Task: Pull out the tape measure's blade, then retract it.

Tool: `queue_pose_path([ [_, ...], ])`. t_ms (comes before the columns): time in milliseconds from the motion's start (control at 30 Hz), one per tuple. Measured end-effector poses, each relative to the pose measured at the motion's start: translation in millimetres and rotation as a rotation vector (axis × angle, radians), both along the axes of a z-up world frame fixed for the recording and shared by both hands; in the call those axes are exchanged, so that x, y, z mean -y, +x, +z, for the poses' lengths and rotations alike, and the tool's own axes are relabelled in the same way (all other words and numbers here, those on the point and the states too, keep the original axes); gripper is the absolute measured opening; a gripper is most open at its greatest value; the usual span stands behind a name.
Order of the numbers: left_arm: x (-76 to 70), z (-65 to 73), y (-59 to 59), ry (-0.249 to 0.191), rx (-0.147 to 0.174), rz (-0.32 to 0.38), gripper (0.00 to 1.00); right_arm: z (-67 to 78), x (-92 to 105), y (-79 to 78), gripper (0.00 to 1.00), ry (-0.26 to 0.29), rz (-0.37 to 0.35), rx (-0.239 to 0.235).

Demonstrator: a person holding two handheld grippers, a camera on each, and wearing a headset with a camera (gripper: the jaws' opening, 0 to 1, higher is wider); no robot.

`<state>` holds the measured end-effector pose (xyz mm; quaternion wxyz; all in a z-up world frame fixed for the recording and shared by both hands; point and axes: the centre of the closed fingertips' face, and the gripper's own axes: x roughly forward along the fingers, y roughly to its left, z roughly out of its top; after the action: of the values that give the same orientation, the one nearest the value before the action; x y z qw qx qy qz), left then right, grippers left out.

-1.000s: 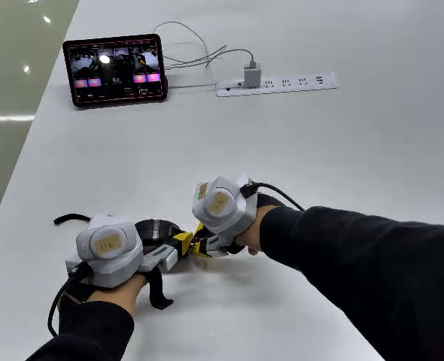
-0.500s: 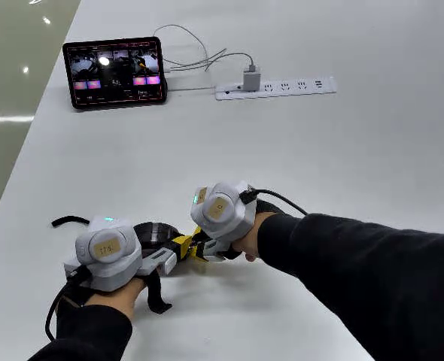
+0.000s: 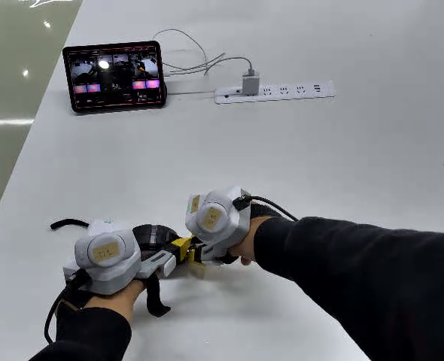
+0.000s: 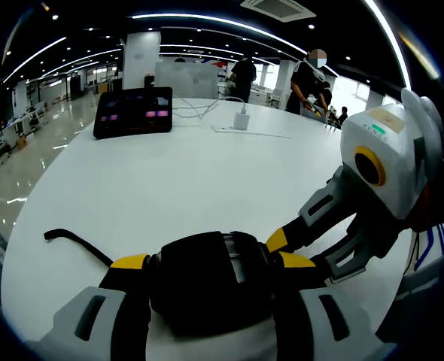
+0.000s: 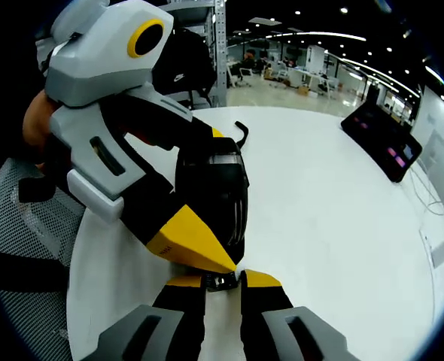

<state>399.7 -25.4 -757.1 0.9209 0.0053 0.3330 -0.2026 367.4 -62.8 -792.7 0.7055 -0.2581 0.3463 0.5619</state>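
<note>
Both grippers are working low on the white bench [image 3: 320, 165]. Left gripper [image 4: 211, 263] jaws are clamping the black tape measure [image 4: 207, 297] case, one on each side. Right gripper [image 5: 222, 280] jaws are nearly closed, pinching the blade tip [image 5: 223, 283] right at the case mouth, just beside a yellow left fingertip.

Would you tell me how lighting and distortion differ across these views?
Head view: even light, lamp glare on the floor. Left gripper view: fisheye bows the table edge; the near tape measure looks soft. Right gripper view: same bowing, darker background.
</note>
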Motion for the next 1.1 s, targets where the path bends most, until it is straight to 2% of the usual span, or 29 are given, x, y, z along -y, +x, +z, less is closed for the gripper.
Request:
queue_pose_path([
  [233, 0.0, -0.1, 1.4, -0.002, -0.038, -0.003, 0.63, 6.4, 1.7, 0.1, 0.15, 0.016, -0.013, 0.001],
  [400, 0.7, 0.3, 0.9, -0.009, -0.048, -0.018, 0.63, 14.9, 6.1, -0.3, 0.15, 0.034, -0.038, -0.005],
  [500, 1.9, 5.1, 2.6, -0.012, -0.024, -0.034, 0.64, 17.8, 10.2, -0.3, 0.17, 0.04, -0.048, -0.005],
  [667, 4.1, 10.6, 7.4, -0.024, -0.015, -0.057, 0.65, 21.3, 19.5, -0.8, 0.19, 0.046, -0.084, -0.006],
  [733, 6.6, 13.1, 7.8, -0.038, -0.021, -0.068, 0.68, 21.0, 23.5, -1.4, 0.2, 0.042, -0.086, 0.003],
  [933, 9.2, 21.5, 8.4, -0.028, 0.0, -0.121, 0.76, 29.4, 36.7, -3.5, 0.23, 0.071, -0.132, 0.002],
  [1000, 10.5, 24.7, 7.7, -0.05, 0.004, -0.135, 0.78, 32.6, 42.3, -4.1, 0.24, 0.08, -0.162, -0.006],
  [1067, 11.1, 24.6, 6.4, -0.036, 0.007, -0.161, 0.76, 35.3, 47.0, -3.4, 0.26, 0.096, -0.195, -0.015],
  [1100, 11.4, 24.5, 6.2, -0.034, 0.006, -0.166, 0.78, 35.9, 49.6, -4.3, 0.27, 0.093, -0.195, -0.013],
])
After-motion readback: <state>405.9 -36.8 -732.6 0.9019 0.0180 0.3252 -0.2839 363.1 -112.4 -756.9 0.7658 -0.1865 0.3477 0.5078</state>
